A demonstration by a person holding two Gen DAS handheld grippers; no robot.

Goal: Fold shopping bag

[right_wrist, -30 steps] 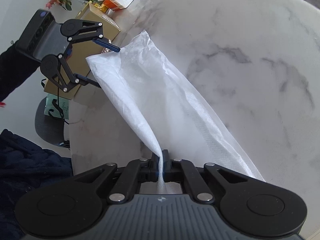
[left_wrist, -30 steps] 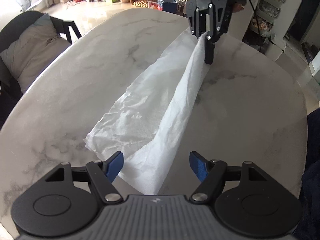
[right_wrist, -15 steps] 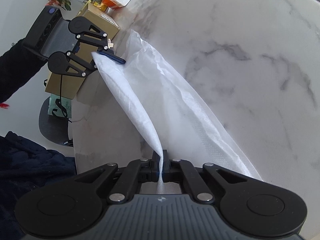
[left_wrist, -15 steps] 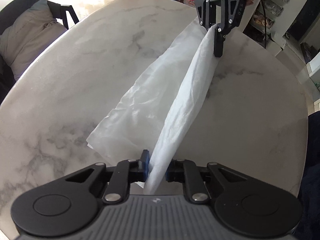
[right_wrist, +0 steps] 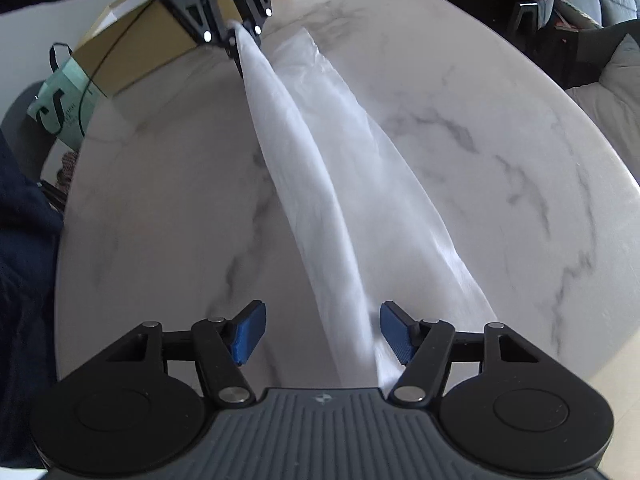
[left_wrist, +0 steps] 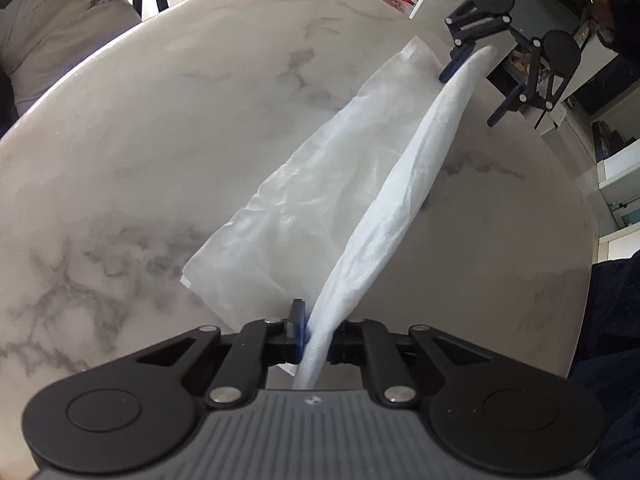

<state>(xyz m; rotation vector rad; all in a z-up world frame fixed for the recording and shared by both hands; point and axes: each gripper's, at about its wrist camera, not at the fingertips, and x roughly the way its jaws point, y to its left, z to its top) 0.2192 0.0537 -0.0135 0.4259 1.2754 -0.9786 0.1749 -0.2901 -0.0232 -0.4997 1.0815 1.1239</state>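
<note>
The left gripper [left_wrist: 316, 340] has its jaws pinching one end of the thin, limp, feather-light white bag [right_wrist: 320, 168], lifted off the marble surface [left_wrist: 160, 120], while the right gripper [right_wrist: 322, 332] hangs spread at the far end, best re-pinching that gathered edge.

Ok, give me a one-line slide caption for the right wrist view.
Right tongs open around the white shopping bag, left tongs pinching its far end above the marble table.

Shopping bag [right_wrist: 352, 184] on the table [right_wrist: 480, 128] — box [right_wrist: 132, 56] behind its far end.
</note>
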